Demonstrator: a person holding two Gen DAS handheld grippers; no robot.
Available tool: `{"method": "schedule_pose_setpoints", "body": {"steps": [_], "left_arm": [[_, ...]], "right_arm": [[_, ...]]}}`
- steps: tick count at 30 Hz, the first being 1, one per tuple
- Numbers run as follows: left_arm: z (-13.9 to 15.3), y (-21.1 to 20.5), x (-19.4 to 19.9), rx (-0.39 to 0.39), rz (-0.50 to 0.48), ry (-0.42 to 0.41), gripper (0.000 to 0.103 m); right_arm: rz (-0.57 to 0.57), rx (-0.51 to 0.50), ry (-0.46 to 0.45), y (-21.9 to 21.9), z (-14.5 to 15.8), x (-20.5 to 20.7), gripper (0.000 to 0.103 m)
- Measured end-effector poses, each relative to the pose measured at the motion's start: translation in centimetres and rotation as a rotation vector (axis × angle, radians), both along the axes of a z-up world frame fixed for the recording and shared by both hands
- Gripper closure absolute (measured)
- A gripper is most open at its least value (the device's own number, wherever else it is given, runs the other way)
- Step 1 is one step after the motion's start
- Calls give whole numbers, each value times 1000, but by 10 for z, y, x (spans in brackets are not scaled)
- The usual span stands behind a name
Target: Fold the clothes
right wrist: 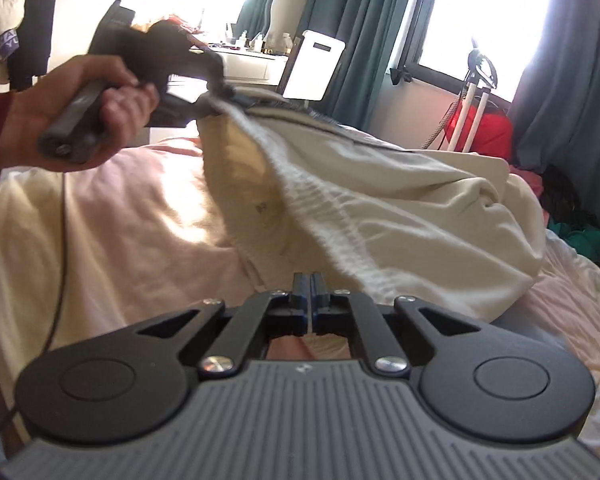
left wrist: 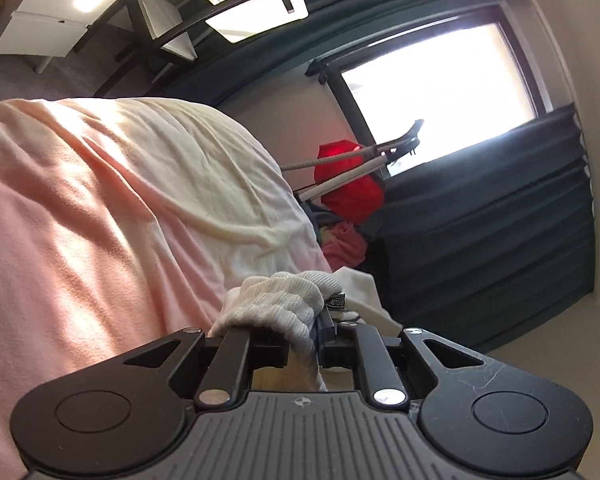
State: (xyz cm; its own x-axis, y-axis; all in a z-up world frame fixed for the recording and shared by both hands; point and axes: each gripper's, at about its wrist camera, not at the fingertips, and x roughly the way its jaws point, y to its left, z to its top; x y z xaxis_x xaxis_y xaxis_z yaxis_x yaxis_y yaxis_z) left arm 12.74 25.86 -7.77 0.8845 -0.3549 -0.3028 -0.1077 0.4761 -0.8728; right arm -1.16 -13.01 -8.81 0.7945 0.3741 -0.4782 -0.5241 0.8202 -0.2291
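A cream garment (right wrist: pixel 400 184) with a ribbed waistband (right wrist: pixel 312 184) hangs lifted over the pink and cream bed sheet (right wrist: pixel 112 220). In the right wrist view a person's hand (right wrist: pixel 80 108) holds my left gripper (right wrist: pixel 216 90) at the upper left, and it is shut on one end of the waistband. The left wrist view shows the bunched ribbed band (left wrist: pixel 276 304) pinched in my left gripper (left wrist: pixel 320 322), which covers most of the fingers. My right gripper (right wrist: pixel 311 284) is low in the middle. Its blue pads are pressed together with nothing between them, just left of the drooping band's edge.
A red bag (right wrist: pixel 488 132) and a white stand (right wrist: pixel 470 112) sit by the window on the right, beside teal curtains (right wrist: pixel 572 100). A white appliance (right wrist: pixel 314 66) and a cluttered dresser (right wrist: pixel 248 62) stand beyond the bed. Loose clothes (right wrist: pixel 580 236) lie at the far right.
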Motion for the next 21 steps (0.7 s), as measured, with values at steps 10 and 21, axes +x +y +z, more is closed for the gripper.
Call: {"method": "schedule_pose_setpoints", "body": {"steps": [10, 21], "left_arm": [[-13, 1, 13, 138, 47, 101, 89], [-19, 2, -2, 2, -85, 219, 45]], "right_arm": [[-158, 192, 74, -35, 5, 20, 97], [-357, 417, 226, -77, -3, 48, 96]]}}
